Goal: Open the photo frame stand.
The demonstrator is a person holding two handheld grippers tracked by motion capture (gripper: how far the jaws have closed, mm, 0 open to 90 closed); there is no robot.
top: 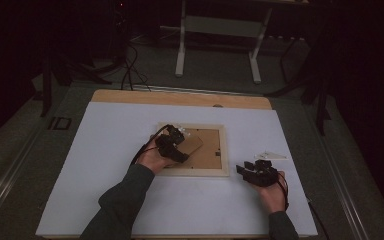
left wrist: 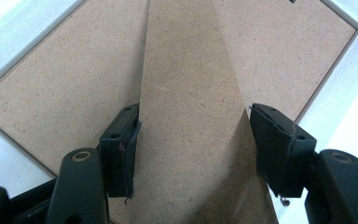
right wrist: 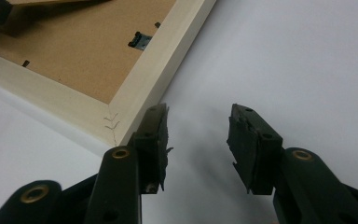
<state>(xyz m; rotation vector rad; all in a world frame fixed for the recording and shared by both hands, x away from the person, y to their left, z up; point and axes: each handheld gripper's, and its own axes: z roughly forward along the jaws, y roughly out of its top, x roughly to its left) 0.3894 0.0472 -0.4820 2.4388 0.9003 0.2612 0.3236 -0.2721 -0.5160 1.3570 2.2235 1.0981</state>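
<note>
I am working on the back of a picture frame (top: pixel 192 150) that lies face down near the middle of the white table top (top: pixel 105 200); my left gripper (left wrist: pixel 193 140) is on the stand flap (left wrist: pixel 191 102), the brown leg that props a frame up. In the left gripper view the flap runs up between the two black jaws; the left jaw touches its edge and the right jaw sits just at the other edge, so I think it is clamped on the flap, though the hold looks light. From above, the left gripper (top: pixel 172 142) is over the frame's left half and the flap (top: pixel 192 145) sticks out to the right of it.

My right gripper (right wrist: pixel 198 140) rests on the bare table just by the frame's near right corner (right wrist: pixel 114 123); its jaws stand apart with nothing between them. From above, the right gripper (top: pixel 257 172) is near the right edge of the table, with a small clear plastic piece (top: pixel 270 155) lying just beyond it.

The step, I think, is swinging the flap up or down; next I need a firm pinch and a slow turn – the flap is thin and could bend. The right gripper may need to press the frame so it stays flat.

The back board (left wrist: pixel 65 88) and flap are brown pressed board, dull and a bit grainy; the frame rim (right wrist: pixel 158 60) is pale smooth wood with little staple marks at the corner joint; a small dark metal clip (right wrist: pixel 140 41) sits by the rim – it holds the board in.
</note>
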